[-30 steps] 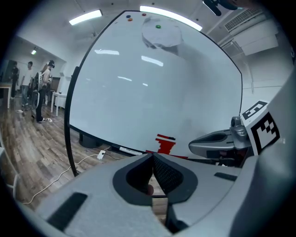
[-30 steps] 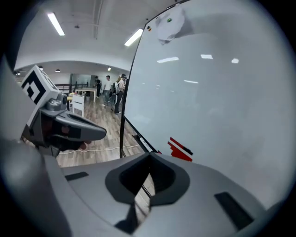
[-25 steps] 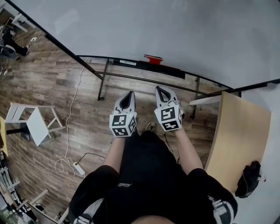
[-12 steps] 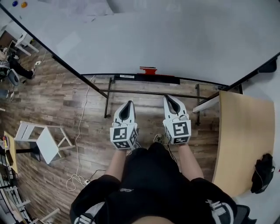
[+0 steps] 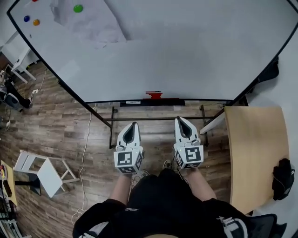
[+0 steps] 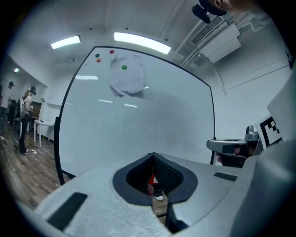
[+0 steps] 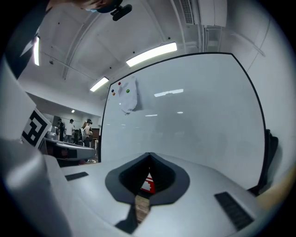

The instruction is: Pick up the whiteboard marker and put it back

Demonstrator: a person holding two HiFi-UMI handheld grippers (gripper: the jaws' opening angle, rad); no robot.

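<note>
My left gripper [image 5: 134, 124] and right gripper [image 5: 179, 119] are held side by side in front of me, both pointing at the whiteboard [image 5: 186, 51]. Each has its jaws shut with nothing between them. A small red object [image 5: 153, 94] sits on the black tray [image 5: 139, 102] along the board's lower edge, ahead of both grippers and apart from them. The same red object shows through the jaw hollow of the left gripper [image 6: 153, 154] and of the right gripper [image 7: 149, 154]. I cannot make out a marker as such.
A sheet of paper [image 5: 95, 25] and coloured magnets [image 5: 77, 8] are on the board's upper left. The stand's crossbar [image 5: 158, 119] runs under the tray. A wooden table [image 5: 253, 153] with a black item [image 5: 281, 179] stands right; a white stool [image 5: 44, 168] and floor cable [image 5: 84, 153] left.
Both grippers have come up and now point more level at the board. The head view has tilted up, so much more of the whiteboard shows. Both stay shut.
</note>
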